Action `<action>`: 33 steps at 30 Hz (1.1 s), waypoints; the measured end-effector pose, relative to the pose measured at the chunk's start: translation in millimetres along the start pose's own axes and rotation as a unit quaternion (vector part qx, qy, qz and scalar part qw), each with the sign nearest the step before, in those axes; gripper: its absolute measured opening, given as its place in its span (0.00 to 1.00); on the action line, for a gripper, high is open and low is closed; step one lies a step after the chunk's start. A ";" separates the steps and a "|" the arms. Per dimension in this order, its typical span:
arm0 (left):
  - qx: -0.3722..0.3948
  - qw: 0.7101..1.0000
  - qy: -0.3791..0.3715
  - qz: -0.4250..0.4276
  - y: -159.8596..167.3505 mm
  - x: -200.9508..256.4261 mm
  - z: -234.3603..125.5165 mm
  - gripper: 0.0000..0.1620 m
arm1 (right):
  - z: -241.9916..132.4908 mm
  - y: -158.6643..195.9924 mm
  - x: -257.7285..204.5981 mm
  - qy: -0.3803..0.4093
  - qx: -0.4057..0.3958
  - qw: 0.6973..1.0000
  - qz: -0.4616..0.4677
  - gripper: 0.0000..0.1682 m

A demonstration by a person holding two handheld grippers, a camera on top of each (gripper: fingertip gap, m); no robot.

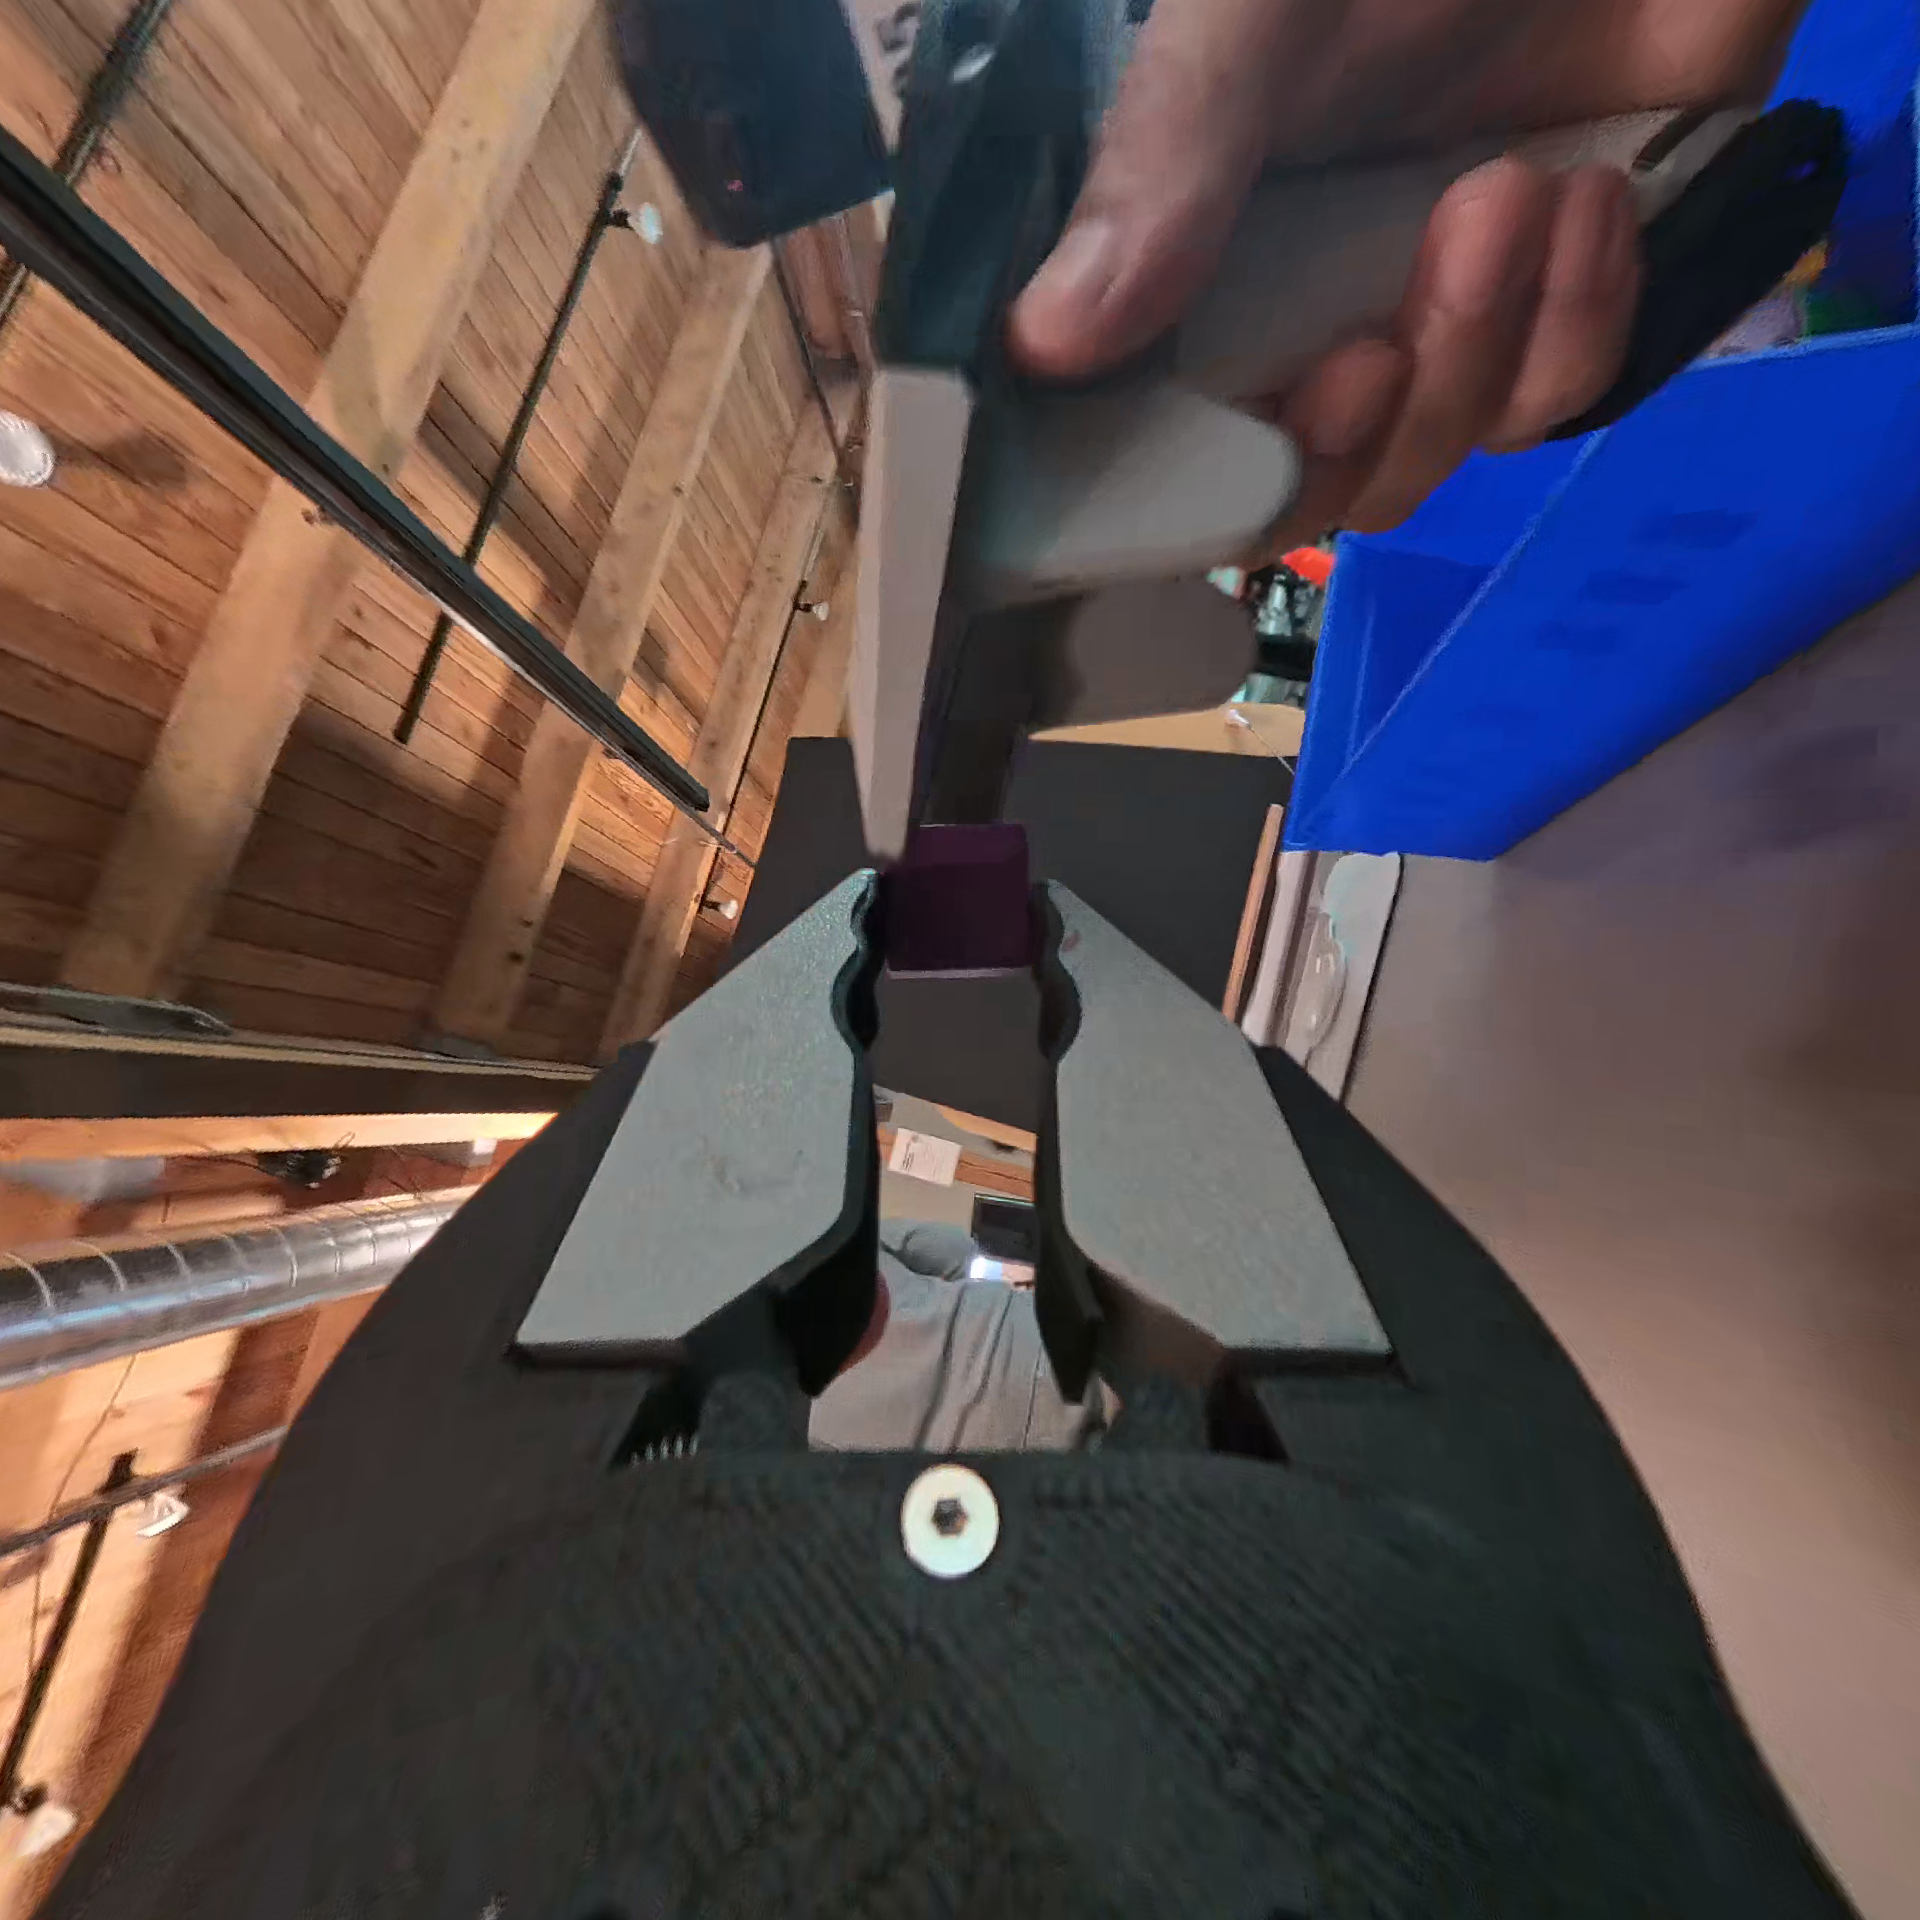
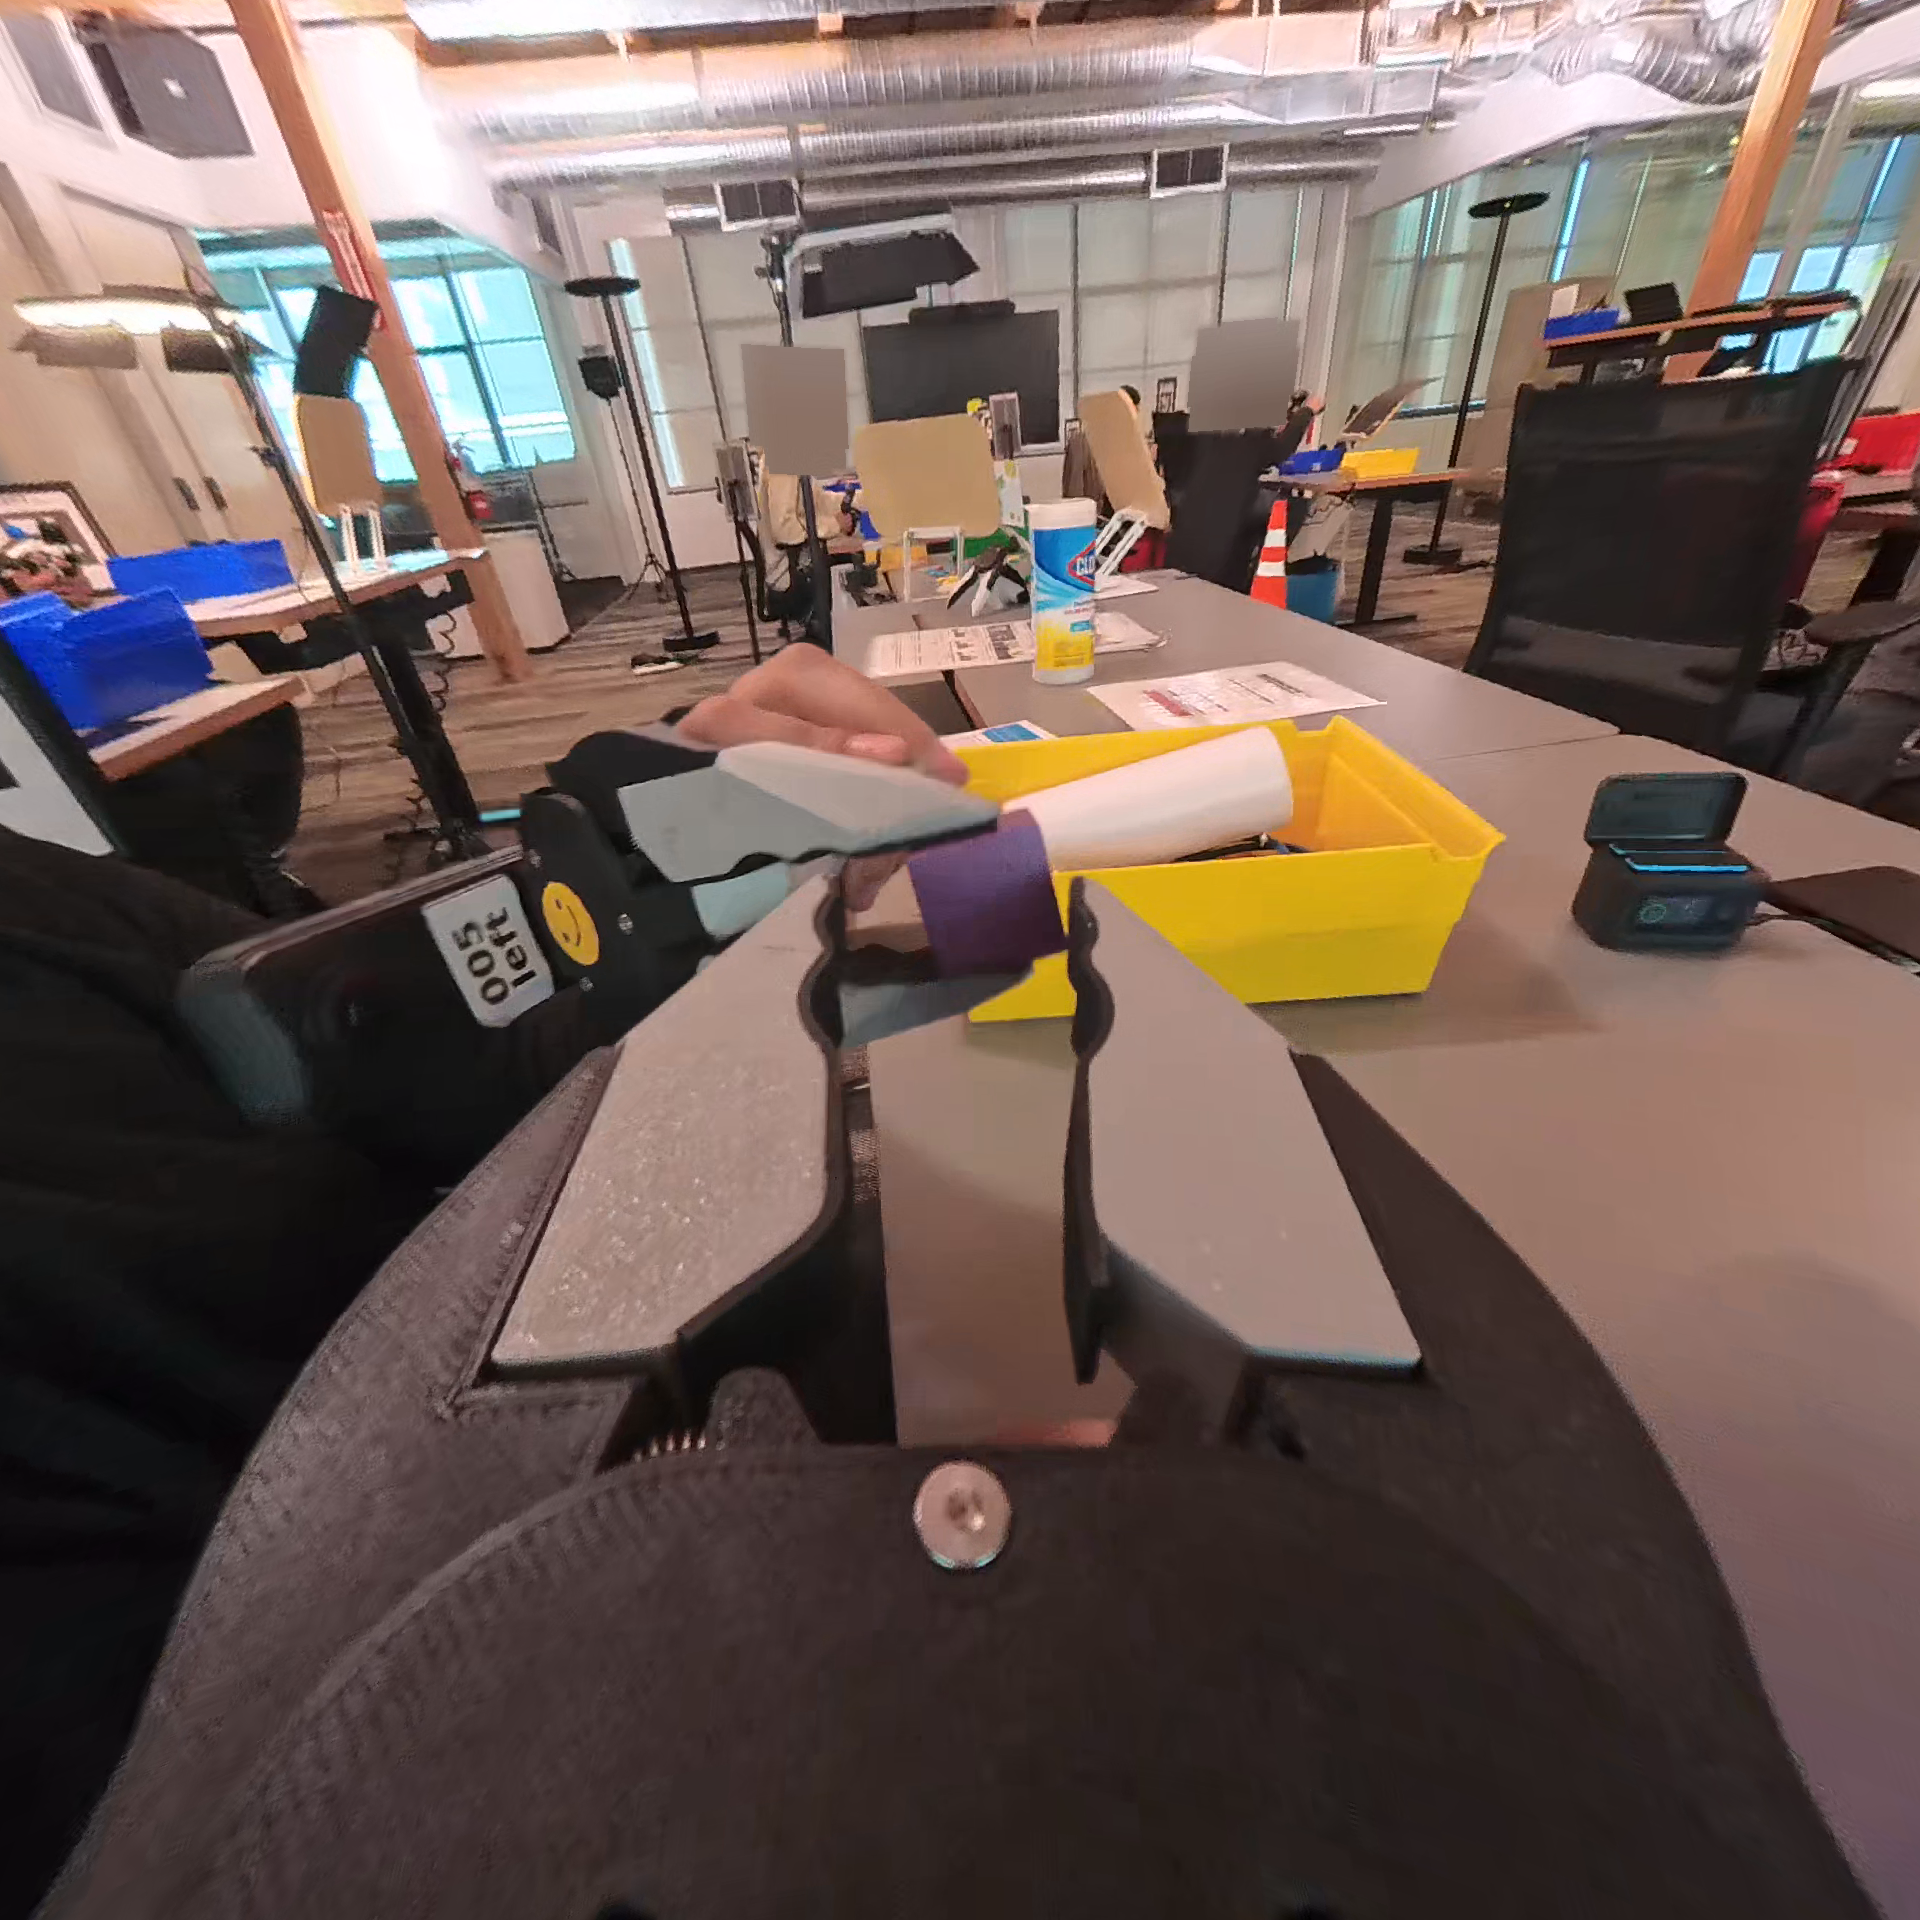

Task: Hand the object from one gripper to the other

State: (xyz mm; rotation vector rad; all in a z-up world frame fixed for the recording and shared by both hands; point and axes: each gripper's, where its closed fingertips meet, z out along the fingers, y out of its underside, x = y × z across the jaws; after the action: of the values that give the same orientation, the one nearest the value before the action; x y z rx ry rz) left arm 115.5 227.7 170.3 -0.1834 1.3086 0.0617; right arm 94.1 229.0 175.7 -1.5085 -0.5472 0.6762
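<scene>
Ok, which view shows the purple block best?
The right wrist view: the purple block is lit, between both tongs, above the yellow bin. The left wrist view shows it dark and shadowed, pinched at the left tongs' tips.

Right gripper (image 2: 951, 935) open, fingertips flanking purple block (image 2: 987, 902); contact unclear. Left gripper (image 2: 961, 904) enters from the left, clamped on the block above and below. Behind it: yellow bin (image 2: 1299, 914) holding a white roll (image 2: 1153, 805), on grey table (image 2: 1507, 1143). Black case (image 2: 1662, 862) near the table's right edge.
</scene>
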 end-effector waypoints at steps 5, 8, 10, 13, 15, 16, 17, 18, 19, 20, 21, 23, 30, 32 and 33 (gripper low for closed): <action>-0.012 0.999 0.027 -0.027 3.1 8.1 2.0 0.16 | 1.1 5.4 10.3 0.025 -0.011 0.999 -0.045 0.14; -0.005 0.998 0.035 -0.042 -1.9 5.5 -0.4 0.16 | -0.8 3.8 5.9 0.016 -0.006 0.997 -0.068 0.14; -0.005 0.999 0.032 -0.026 -4.1 4.1 -2.0 0.16 | 0.1 8.2 6.4 0.026 -0.020 0.995 -0.091 0.16; -0.005 0.999 0.029 -0.015 -4.9 3.2 -2.7 0.16 | 3.5 13.0 4.6 0.037 -0.037 0.991 -0.127 0.15; -0.004 0.999 0.030 -0.036 -3.3 2.5 -2.4 0.16 | 4.9 12.0 5.0 0.043 -0.043 0.990 -0.126 0.15; -0.003 0.997 0.038 -0.065 -2.8 3.0 -2.0 0.16 | 4.8 11.3 5.5 0.044 -0.045 0.991 -0.122 0.14; -0.005 0.994 0.047 -0.099 -1.1 2.5 -1.7 0.16 | 3.8 9.8 7.2 0.049 -0.043 0.991 -0.118 0.14; -0.010 0.990 0.055 -0.130 1.6 1.3 -1.7 0.16 | 1.3 6.5 11.5 0.060 -0.035 0.991 -0.114 0.14; -0.013 0.986 0.064 -0.155 4.4 0.2 -2.2 0.18 | -2.9 1.9 17.1 0.072 -0.023 0.991 -0.108 0.14; -0.015 0.982 0.072 -0.175 7.3 -0.2 -3.1 0.20 | -8.1 -2.6 20.4 0.074 -0.011 0.993 -0.094 0.14; -0.018 0.979 0.080 -0.187 10.6 -0.3 -3.9 0.21 | -13.1 -6.2 19.8 0.060 0.001 0.995 -0.074 0.14; -0.026 0.979 0.089 -0.181 17.7 1.0 -5.5 0.21 | -22.2 -7.4 12.3 0.006 0.006 1.000 -0.019 0.14; 0.035 0.978 0.167 -0.121 1.4 32.1 -18.5 0.19 | -44.0 32.0 -2.8 -0.088 -0.107 0.989 0.047 0.14; 0.057 0.977 0.168 -0.122 -11.0 33.5 -19.3 0.19 | -42.6 40.8 -7.2 -0.093 -0.132 0.986 0.039 0.14; 0.070 0.976 0.171 -0.117 -17.7 35.9 -20.5 0.19 | -40.6 45.6 -8.7 -0.092 -0.146 0.984 0.033 0.14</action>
State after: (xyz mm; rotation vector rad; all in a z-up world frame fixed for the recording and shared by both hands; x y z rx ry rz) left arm 107.9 204.7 132.4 -0.2339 1.6194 -0.2727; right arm 113.5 191.6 130.7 -1.7529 -0.7654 0.8196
